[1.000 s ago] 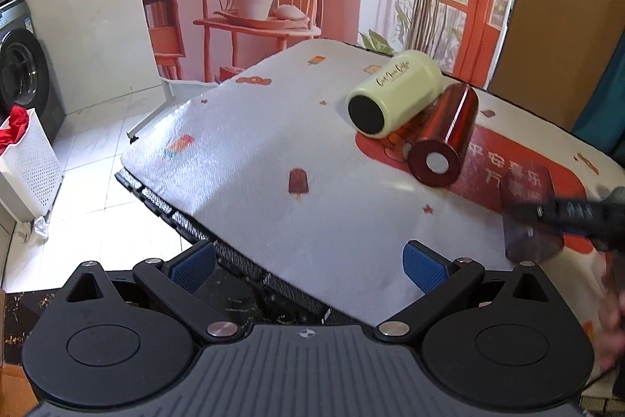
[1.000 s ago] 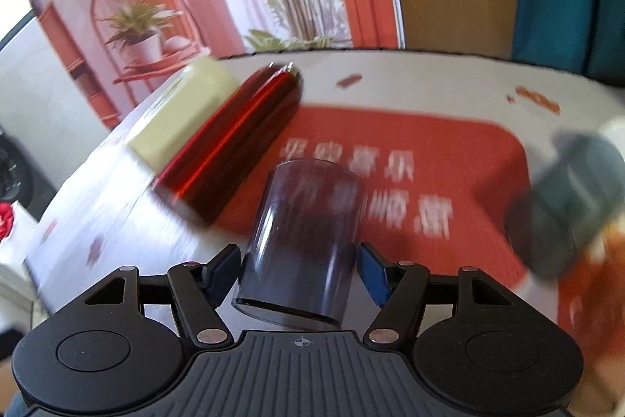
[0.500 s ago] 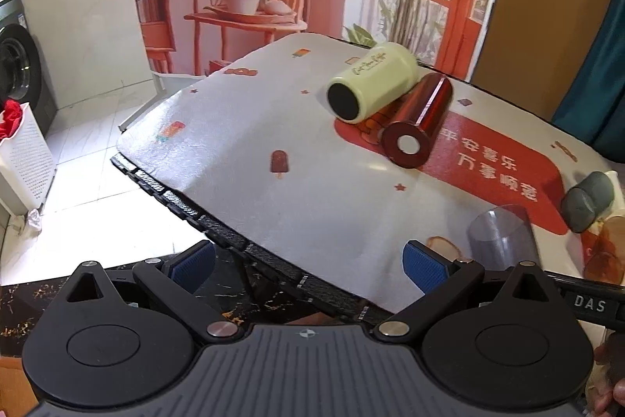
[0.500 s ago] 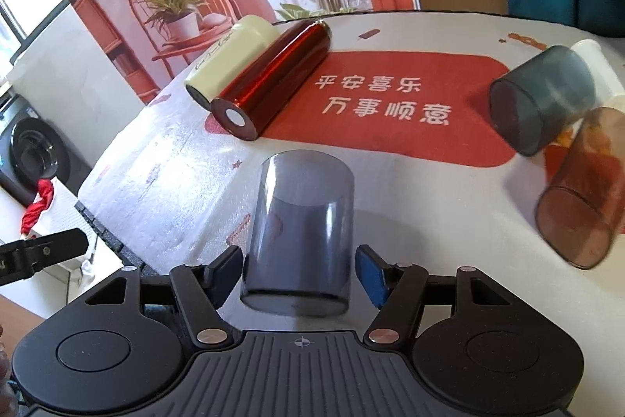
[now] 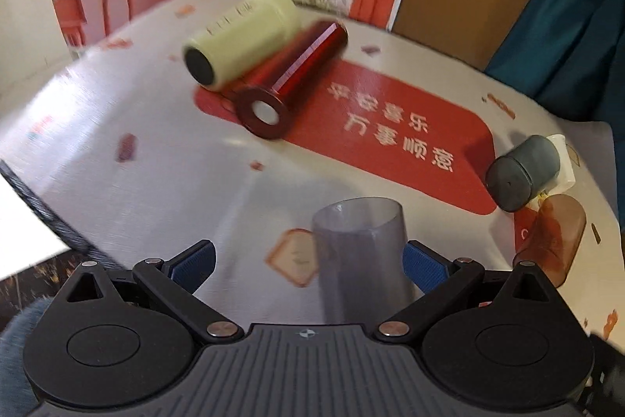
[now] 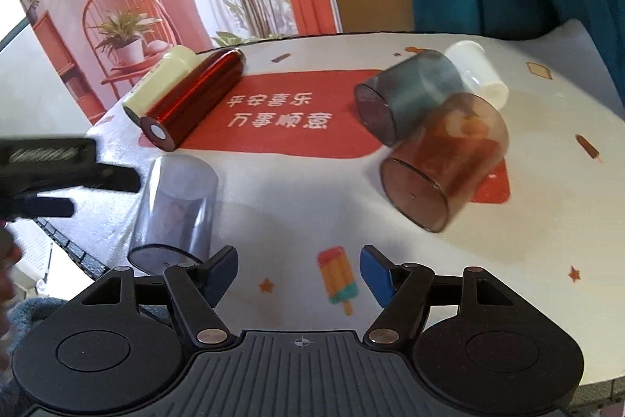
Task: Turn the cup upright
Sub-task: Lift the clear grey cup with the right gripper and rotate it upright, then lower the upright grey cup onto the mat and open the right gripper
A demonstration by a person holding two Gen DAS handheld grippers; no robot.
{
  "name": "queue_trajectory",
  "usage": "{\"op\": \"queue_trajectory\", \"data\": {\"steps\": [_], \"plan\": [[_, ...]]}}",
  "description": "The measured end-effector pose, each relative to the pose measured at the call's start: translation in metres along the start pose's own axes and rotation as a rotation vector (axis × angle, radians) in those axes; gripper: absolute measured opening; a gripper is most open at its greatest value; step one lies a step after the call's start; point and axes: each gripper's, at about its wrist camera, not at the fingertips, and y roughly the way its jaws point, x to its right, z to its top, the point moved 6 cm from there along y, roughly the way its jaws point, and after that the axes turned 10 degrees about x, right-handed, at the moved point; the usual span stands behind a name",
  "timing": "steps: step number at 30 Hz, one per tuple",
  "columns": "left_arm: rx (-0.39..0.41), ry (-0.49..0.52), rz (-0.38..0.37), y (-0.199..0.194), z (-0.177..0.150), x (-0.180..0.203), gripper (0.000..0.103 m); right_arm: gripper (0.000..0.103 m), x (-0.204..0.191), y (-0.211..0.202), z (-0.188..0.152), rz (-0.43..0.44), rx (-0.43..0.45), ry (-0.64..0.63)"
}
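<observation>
Clear grey cup (image 6: 174,210) now stands free on the surface (image 6: 297,198), mouth up, just left of the right gripper (image 6: 299,274), whose blue pads are spread wide with nothing between them; half a second ago that gripper was clamped on the cup. In the left wrist view the same cup (image 5: 361,260) sits between the fingers of the left gripper (image 5: 308,260), close to the right pad (image 5: 424,268), with a clear gap on the left side. That gripper is open too, and it has swung in over the surface from the edge where it hung before. Farther back, the cream tumbler (image 5: 238,43) and the red tumbler (image 5: 293,81) lie touching side by side as earlier. At the right, the dark grey cup (image 6: 406,96), the brown cup (image 6: 445,167) and a white cup (image 6: 476,73) lie on their sides in a cluster.
</observation>
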Motion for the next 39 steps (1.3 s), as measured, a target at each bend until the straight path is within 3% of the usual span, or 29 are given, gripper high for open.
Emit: {"op": "queue_trajectory", "data": {"steps": [5,7,9,10,15,23,31,39], "plan": [[-0.065,0.048,-0.048,0.026,-0.002,0.024,0.102,0.066,0.012,0.006,-0.004,-0.003,-0.013,0.062],[-0.077,0.066,-0.066,0.033,-0.004,0.031,0.096,0.066,0.017,0.009,-0.006,-0.003,-0.021,0.082],[-0.078,0.060,-0.078,0.037,-0.003,0.035,0.072,0.066,0.019,0.010,-0.008,-0.005,-0.023,0.090],[-0.070,0.053,-0.079,0.038,-0.003,0.037,0.070,0.066,0.020,0.011,-0.008,-0.005,-0.023,0.095],[0.005,0.006,-0.080,0.024,-0.004,0.024,0.069,0.066,0.020,0.015,-0.010,0.001,-0.033,0.109],[0.151,0.045,-0.069,-0.012,-0.011,0.012,0.069,0.066,0.013,0.020,-0.011,0.017,-0.046,0.099],[0.153,0.036,-0.128,-0.025,-0.029,0.015,0.068,0.066,0.013,0.020,-0.010,0.014,-0.048,0.093],[0.138,0.036,-0.127,-0.029,-0.033,0.013,0.068,0.066,0.018,0.020,-0.011,0.027,-0.053,0.128]]}}
